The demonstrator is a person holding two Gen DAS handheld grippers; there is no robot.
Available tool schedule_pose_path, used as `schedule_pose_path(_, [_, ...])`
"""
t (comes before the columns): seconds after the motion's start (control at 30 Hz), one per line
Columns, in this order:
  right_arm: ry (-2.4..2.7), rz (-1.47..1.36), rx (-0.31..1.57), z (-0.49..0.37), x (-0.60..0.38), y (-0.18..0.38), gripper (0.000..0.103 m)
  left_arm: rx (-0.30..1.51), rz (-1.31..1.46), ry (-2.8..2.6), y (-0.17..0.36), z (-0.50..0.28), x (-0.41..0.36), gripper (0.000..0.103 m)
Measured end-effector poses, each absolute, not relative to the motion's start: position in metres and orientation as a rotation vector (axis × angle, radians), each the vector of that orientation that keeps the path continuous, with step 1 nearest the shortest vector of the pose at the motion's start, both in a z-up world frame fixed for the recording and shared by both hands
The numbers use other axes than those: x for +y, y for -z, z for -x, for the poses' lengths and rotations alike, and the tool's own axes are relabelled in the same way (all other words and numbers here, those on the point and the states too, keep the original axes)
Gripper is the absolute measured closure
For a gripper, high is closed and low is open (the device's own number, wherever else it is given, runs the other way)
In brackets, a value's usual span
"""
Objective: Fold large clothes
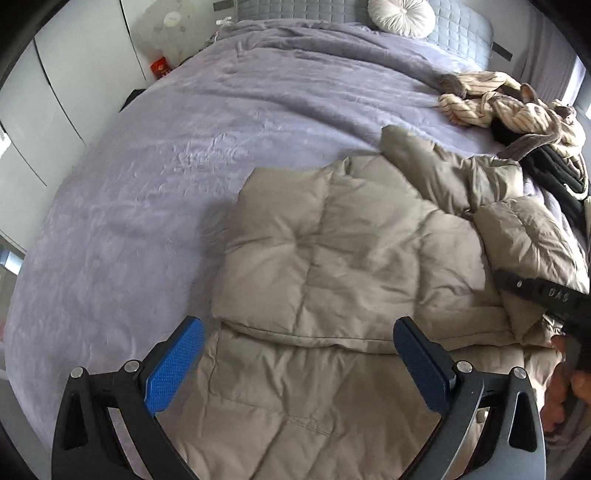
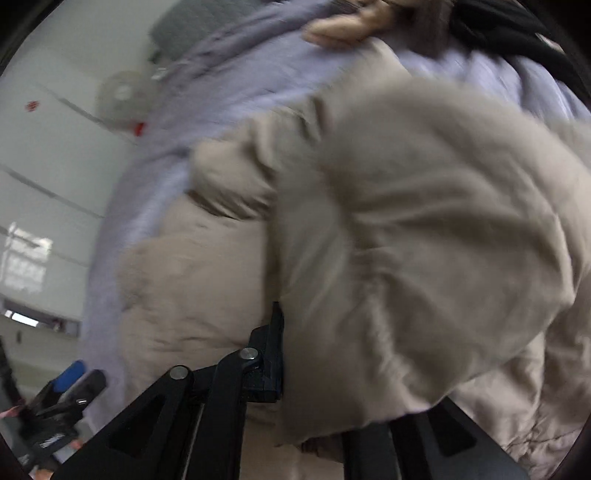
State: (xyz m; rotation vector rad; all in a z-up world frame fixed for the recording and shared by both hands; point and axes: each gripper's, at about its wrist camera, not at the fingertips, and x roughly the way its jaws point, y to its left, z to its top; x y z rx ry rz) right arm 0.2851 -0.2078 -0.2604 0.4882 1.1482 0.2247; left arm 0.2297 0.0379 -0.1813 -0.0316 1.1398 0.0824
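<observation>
A beige puffer jacket [image 1: 325, 240] lies partly folded on the lilac bed cover [image 1: 166, 147], one quilted panel laid over its lower part. My left gripper [image 1: 299, 328] hovers just above the jacket's near part, its blue pads [image 1: 173, 365] wide apart with nothing between them. In the right wrist view a thick bulge of the jacket [image 2: 424, 221] fills the frame and drapes over my right gripper [image 2: 332, 332], which is shut on it. Only one black finger [image 2: 275, 350] shows; the other is under the fabric. The right gripper's black body [image 1: 535, 291] enters the left wrist view at the right edge.
A heap of striped and black clothes [image 1: 517, 107] lies at the bed's far right. A round white cushion [image 1: 400, 14] rests at the grey headboard. White wardrobe doors [image 1: 55, 92] stand along the left. A hand [image 1: 561, 387] shows at the lower right.
</observation>
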Motion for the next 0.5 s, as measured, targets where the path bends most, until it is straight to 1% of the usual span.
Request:
schedule_pose_path(0.03, [-0.221,-0.518,1.147,-0.282,-0.211,0.263,0.083,1.144,0.033,-0.08,0.183,-0.231,0.038,0.0])
schedule_pose_path(0.07, [-0.223,-0.533,1.145,-0.276,-0.211,0.261,0.063,1.149,0.036,-0.072,0.187,-0.233,0.037,0.0])
schedule_pose_path(0.1, [-0.232,-0.545,1.144,-0.272,-0.212,0.255,0.048,1.151,0.037,-0.066,0.188,-0.234,0.035,0.0])
schedule_pose_path(0.13, [-0.24,-0.553,1.133,-0.268,-0.214,0.247,0.026,1.153,0.038,-0.059,0.189,-0.236,0.033,0.0])
schedule_pose_path(0.17, [-0.238,-0.556,1.113,-0.263,-0.217,0.238,0.023,1.155,0.044,-0.049,0.191,-0.238,0.031,0.0])
schedule_pose_path(0.3, [-0.181,-0.633,1.047,-0.251,-0.248,0.216,0.023,1.167,0.093,0.008,0.193,-0.245,0.024,0.0])
schedule_pose_path(0.4, [-0.081,-0.818,1.009,-0.248,-0.288,0.221,0.024,1.175,0.12,0.058,0.194,-0.251,0.019,0.0])
schedule_pose_path(0.43, [-0.055,-0.886,0.996,-0.246,-0.301,0.227,0.036,1.174,0.128,0.075,0.194,-0.252,0.018,0.0])
schedule_pose_path(0.47, [-0.037,-0.942,0.989,-0.248,-0.309,0.231,0.07,1.172,0.144,0.107,0.193,-0.255,0.018,0.0])
schedule_pose_path(0.5, [-0.026,-0.995,0.989,-0.251,-0.316,0.238,0.088,1.17,0.158,0.126,0.193,-0.257,0.018,0.0])
